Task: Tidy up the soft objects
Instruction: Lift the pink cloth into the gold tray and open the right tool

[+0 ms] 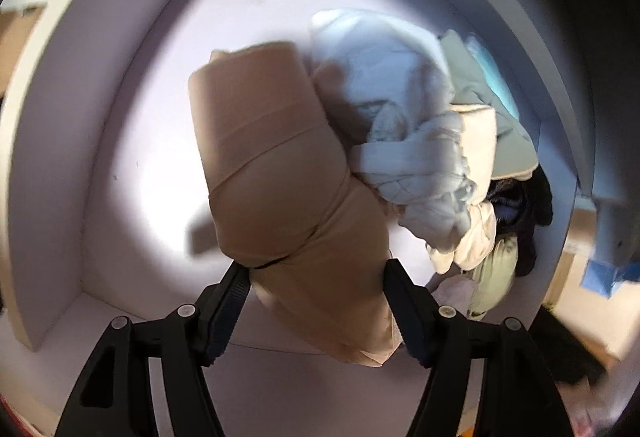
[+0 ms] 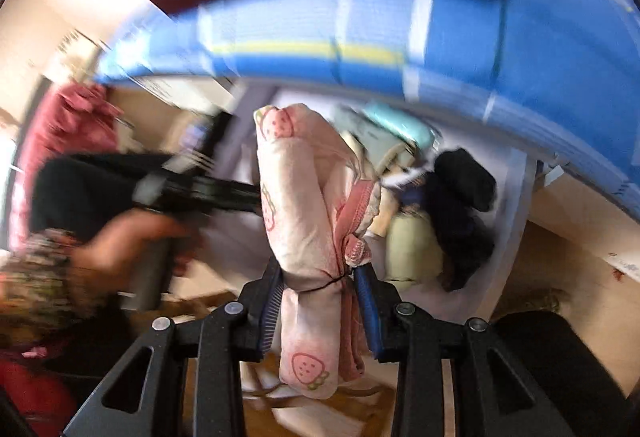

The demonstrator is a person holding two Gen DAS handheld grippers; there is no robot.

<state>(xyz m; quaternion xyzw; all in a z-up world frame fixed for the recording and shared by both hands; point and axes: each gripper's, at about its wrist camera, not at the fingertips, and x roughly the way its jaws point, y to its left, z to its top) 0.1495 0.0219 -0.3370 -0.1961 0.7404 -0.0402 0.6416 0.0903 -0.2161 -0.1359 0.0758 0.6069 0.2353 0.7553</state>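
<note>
Our left tool [image 1: 316, 269] spans a rolled tan fabric bundle [image 1: 280, 173] over the white drawer [image 1: 120, 141]; we cannot tell whether its pads press it. The bundle sits beside a heap of pale crumpled garments [image 1: 420, 141]. Our right tool [image 2: 320, 273] is clamped on a rolled pink strawberry-print cloth [image 2: 304, 205].

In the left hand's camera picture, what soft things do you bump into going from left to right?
Tan rolled cloth between the left gripper fingers → pale blue-white crumpled cloth → sage green cloth → dark clothes by the white bin wall.
</note>
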